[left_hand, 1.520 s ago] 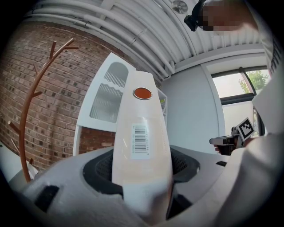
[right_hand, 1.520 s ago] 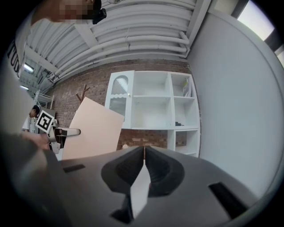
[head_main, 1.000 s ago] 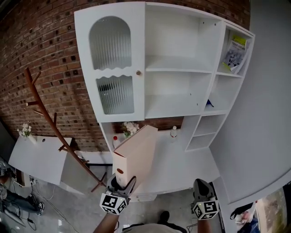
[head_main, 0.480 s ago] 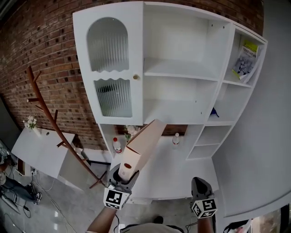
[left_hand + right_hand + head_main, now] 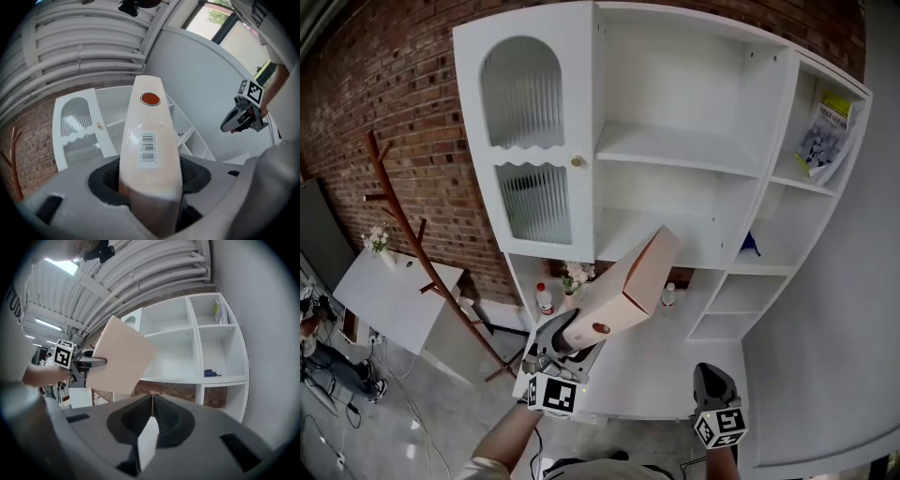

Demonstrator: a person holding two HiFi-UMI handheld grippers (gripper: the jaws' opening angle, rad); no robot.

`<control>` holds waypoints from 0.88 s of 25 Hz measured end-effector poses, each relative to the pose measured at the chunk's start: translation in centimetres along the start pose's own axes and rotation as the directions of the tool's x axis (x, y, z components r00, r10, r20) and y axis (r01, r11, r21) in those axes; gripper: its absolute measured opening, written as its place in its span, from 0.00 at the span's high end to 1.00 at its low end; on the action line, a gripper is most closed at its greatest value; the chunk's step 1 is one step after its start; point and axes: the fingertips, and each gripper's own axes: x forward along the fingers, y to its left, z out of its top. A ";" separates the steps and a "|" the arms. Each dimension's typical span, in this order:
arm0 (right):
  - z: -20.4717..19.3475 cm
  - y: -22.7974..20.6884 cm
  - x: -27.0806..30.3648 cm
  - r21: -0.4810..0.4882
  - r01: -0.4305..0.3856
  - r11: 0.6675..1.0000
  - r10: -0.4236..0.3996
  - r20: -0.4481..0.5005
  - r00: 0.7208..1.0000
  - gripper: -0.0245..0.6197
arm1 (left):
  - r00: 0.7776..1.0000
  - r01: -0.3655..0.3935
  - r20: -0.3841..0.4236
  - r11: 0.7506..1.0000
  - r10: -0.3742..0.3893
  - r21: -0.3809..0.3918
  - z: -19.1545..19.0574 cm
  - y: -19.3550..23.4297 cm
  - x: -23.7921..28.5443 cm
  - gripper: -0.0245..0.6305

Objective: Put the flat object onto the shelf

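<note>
Before a white shelf unit (image 5: 675,150) on a brick wall (image 5: 384,84), a flat pale box (image 5: 628,281) is held up in the air by the left gripper (image 5: 569,339). The near end of the box is clamped between that gripper's jaws, which stand wide apart on its narrow sides. The box is tilted, with its far end raised up and to the right. In the head view that end is seen against the lower middle compartment, above the counter. A round orange sticker (image 5: 150,98) and a barcode (image 5: 148,148) are shown on its narrow edge in the left gripper view. No shelf board is touched by the box in the right gripper view, where it is seen out in front of the unit.

The right gripper (image 5: 711,375) is held low and to the right, well apart from the box. Its jaws are pressed together, and nothing is held by them.

A door (image 5: 534,141) with ribbed glass panes closes off the left side of the unit. A booklet (image 5: 827,131) is leaned in the top right compartment, and something blue (image 5: 750,244) lies in a compartment below it. Two bottles (image 5: 545,298) and some flowers (image 5: 575,275) are set at the back of the counter. A wooden coat rack (image 5: 412,253) and a white table (image 5: 389,291) are seen at the left.
</note>
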 end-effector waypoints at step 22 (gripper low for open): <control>-0.6 -5.3 0.2 0.041 0.000 0.999 -0.001 0.018 1.000 0.91 | 0.999 0.036 -0.040 0.889 -0.021 0.456 6.2 -2.7 10.6 0.52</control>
